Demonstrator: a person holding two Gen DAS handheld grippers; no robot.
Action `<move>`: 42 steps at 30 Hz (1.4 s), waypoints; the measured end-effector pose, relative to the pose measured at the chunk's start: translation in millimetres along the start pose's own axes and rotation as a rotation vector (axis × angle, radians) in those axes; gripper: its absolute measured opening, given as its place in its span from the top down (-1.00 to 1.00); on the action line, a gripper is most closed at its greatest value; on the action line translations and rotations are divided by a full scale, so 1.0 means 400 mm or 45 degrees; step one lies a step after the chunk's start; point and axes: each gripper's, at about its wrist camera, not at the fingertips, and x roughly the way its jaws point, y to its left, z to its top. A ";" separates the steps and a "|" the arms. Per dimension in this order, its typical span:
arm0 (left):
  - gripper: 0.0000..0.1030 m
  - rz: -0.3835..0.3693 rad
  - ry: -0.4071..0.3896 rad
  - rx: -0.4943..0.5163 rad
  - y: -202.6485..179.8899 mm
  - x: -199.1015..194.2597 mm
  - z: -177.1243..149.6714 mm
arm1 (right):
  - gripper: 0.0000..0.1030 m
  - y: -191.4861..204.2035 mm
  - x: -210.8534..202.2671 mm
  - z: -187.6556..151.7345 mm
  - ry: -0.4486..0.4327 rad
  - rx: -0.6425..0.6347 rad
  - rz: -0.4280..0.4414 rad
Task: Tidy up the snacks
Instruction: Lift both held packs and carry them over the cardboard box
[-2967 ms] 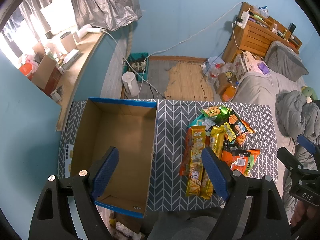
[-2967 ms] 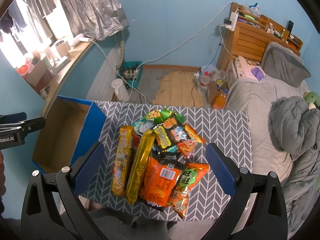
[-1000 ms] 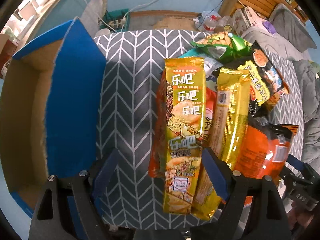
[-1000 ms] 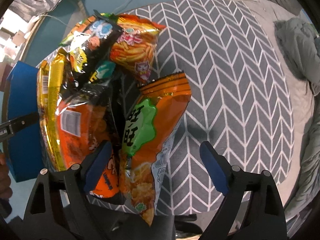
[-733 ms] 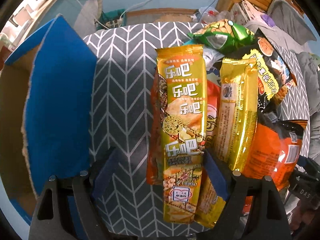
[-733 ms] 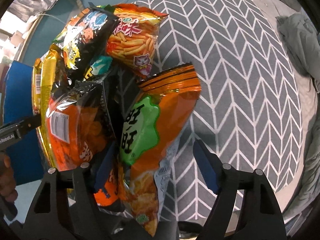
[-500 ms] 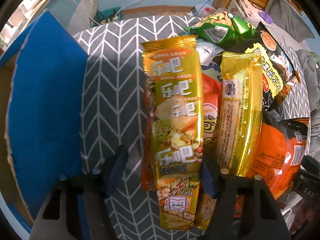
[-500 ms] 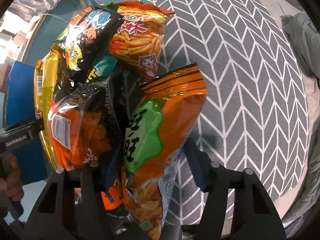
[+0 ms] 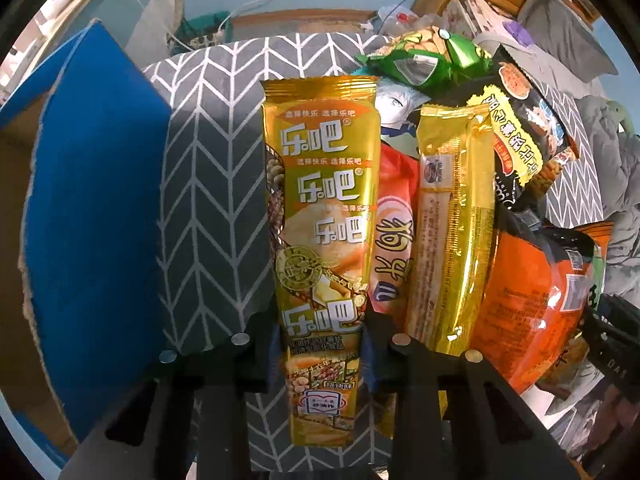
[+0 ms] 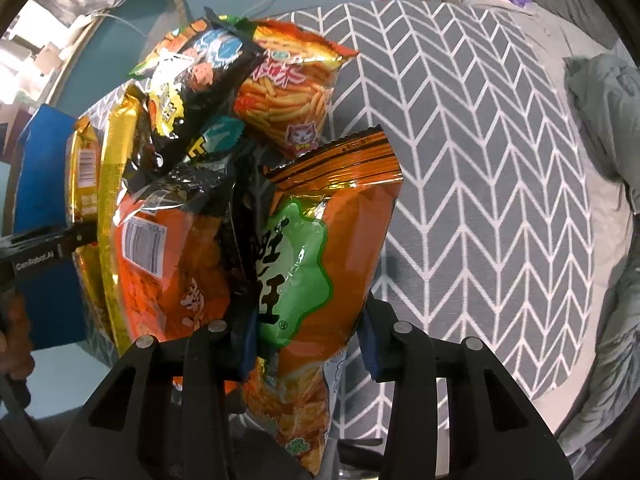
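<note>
The gold pack [image 9: 324, 216] lies lengthwise at the left edge of the snack pile, on the chevron cloth [image 9: 208, 184]. The left gripper [image 9: 322, 344] points straight down over its near end, pads clamped on the pack's two long sides. To the pack's left the cloth is bare up to the blue box wall [image 9: 92, 216]; that strip is the open room on this side. To its right the pack touches a red pack [image 9: 394, 236], and just beyond that lies a second gold pack [image 9: 456, 232], then an orange bag [image 9: 532, 292]. A green bag [image 9: 428, 56] and a black bag [image 9: 520, 128] sit at the pile's far end.

In the right wrist view the orange-and-green bag [image 10: 320, 264] lies at the pile's right edge, its near end hanging past the cloth's near edge. The right gripper [image 10: 306, 344] straddles it; its jaws are closing, and the blue pads already press on both sides of the bag. To the bag's left, touching it, is the orange bag [image 10: 168, 264] with a barcode. Beyond it sit the black bag [image 10: 200, 92] and a fries bag [image 10: 292, 92]. To the right the cloth [image 10: 480, 184] runs bare to its edge, with grey bedding [image 10: 600, 92] past it.
</note>
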 end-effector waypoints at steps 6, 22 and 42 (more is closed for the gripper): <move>0.39 0.007 -0.009 0.015 0.005 -0.057 -0.012 | 0.25 -0.021 -0.062 0.007 -0.017 -0.022 -0.027; 0.39 -0.001 -0.082 -0.029 0.073 -0.215 -0.062 | 0.25 0.053 -0.280 0.060 -0.117 -0.109 -0.003; 0.39 0.001 -0.237 -0.289 0.271 -0.375 -0.122 | 0.25 0.495 -0.269 0.128 -0.130 -0.494 0.261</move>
